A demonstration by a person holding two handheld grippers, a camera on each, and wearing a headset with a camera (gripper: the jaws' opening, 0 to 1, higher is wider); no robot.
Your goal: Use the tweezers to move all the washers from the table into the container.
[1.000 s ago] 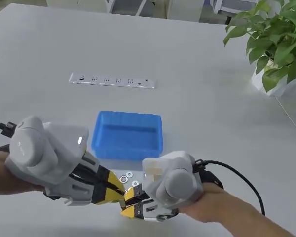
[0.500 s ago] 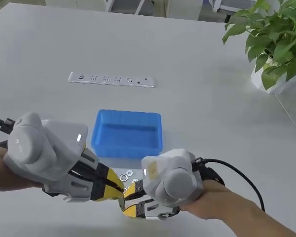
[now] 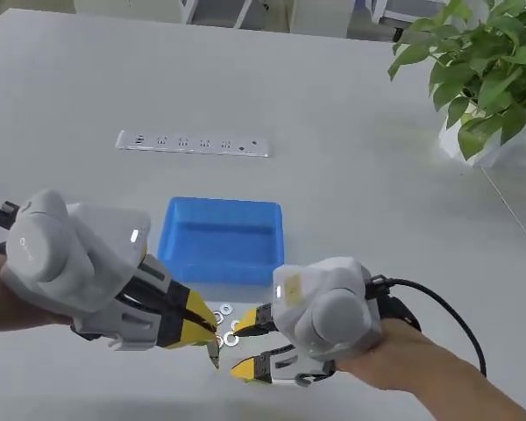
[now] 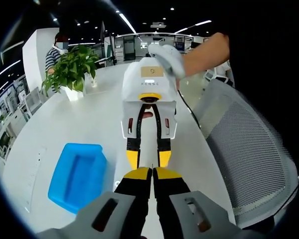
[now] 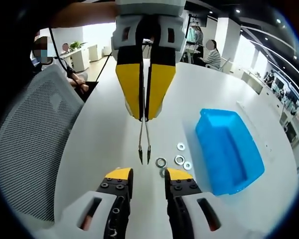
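Head view: left gripper (image 3: 197, 329) hides most of the tweezers (image 3: 214, 355).

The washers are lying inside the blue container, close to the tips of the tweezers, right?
Not quite. The washers lie on the table beside the blue container, not inside it. They are close to the tips of the tweezers. The right gripper view shows this.

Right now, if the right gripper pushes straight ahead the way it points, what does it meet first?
Probably the tweezers, tips hanging just ahead of its open jaws, then the left gripper holding them. The washers lie slightly aside; depth is unclear.
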